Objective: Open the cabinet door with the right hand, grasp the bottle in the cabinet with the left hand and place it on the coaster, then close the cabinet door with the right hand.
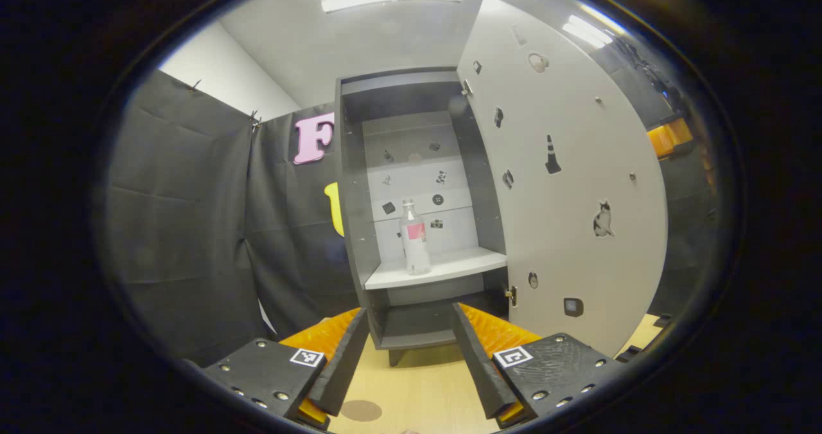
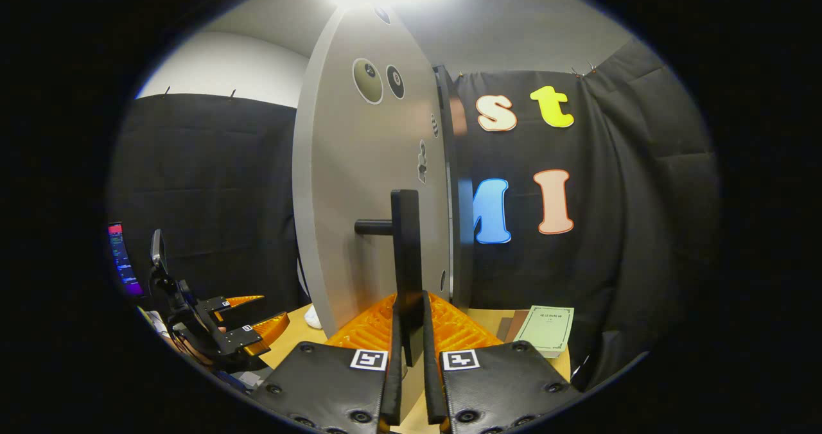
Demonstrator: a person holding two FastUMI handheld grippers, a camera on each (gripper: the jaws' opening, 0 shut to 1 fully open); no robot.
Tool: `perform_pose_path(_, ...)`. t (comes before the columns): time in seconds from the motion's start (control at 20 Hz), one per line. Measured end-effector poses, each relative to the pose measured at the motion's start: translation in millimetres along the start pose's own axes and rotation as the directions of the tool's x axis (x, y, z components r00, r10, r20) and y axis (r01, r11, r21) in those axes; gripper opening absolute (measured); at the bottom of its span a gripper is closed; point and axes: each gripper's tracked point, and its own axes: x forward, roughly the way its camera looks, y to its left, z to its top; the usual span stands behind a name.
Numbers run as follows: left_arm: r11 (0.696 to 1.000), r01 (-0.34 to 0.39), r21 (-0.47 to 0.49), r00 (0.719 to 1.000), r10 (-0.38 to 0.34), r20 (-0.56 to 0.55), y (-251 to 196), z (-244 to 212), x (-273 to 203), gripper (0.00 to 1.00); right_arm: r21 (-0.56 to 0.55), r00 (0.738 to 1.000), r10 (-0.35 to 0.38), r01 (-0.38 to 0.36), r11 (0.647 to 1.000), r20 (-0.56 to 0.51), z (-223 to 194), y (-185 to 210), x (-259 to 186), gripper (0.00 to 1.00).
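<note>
Grey cabinet door (image 1: 565, 183) swung wide, baring bottle (image 1: 415, 238) upright on shelf (image 1: 437, 267). Left claw (image 1: 406, 357) spread, aimed at bottle for grasping. Right claw (image 2: 411, 350) clenched on door handle (image 2: 406, 260), holding door open.

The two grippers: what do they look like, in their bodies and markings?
The left gripper has two flat black plates with silver screws, each bearing a small square black-and-white marker, and ribbed orange parts behind the long wedge-shaped fingers. The right gripper is built the same way: textured black plates, screws, one square marker per side, ribbed orange parts. No sleeve or cable can be made out.
</note>
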Motion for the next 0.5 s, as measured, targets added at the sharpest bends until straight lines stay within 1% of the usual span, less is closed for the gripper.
perform_pose_path(0.15,1.000,-0.009,0.008,1.000,0.009,0.008,-5.5,5.2,-3.8,0.79,-0.043,1.000,-0.020,0.020,0.999,0.013,3.5,-10.5,-7.3,0.18)
perform_pose_path(0.25,1.000,-0.019,0.015,1.000,0.019,0.004,-8.7,6.3,-3.0,0.79,-0.029,0.999,0.003,-0.002,1.000,0.038,8.8,-5.9,-18.1,0.18)
perform_pose_path(0.3,1.000,-0.019,0.012,1.000,0.019,0.002,-12.0,6.4,-2.5,0.79,-0.020,0.999,0.016,-0.015,1.000,0.043,10.7,-5.8,-26.2,0.14)
perform_pose_path(0.4,1.000,-0.010,0.004,1.000,0.010,0.007,-20.9,12.1,-0.7,0.79,-0.008,0.998,0.026,-0.025,1.000,0.056,13.5,-9.0,-41.9,0.15)
perform_pose_path(0.45,1.000,-0.006,0.006,1.000,0.006,0.015,-25.1,16.6,0.5,0.79,-0.011,0.998,-0.001,0.002,1.000,0.067,15.3,-17.6,-50.0,0.18)
perform_pose_path(0.5,1.000,-0.003,0.010,1.000,0.003,0.022,-28.0,19.9,1.6,0.79,-0.010,0.997,-0.028,0.028,1.000,0.075,15.9,-29.5,-54.7,0.17)
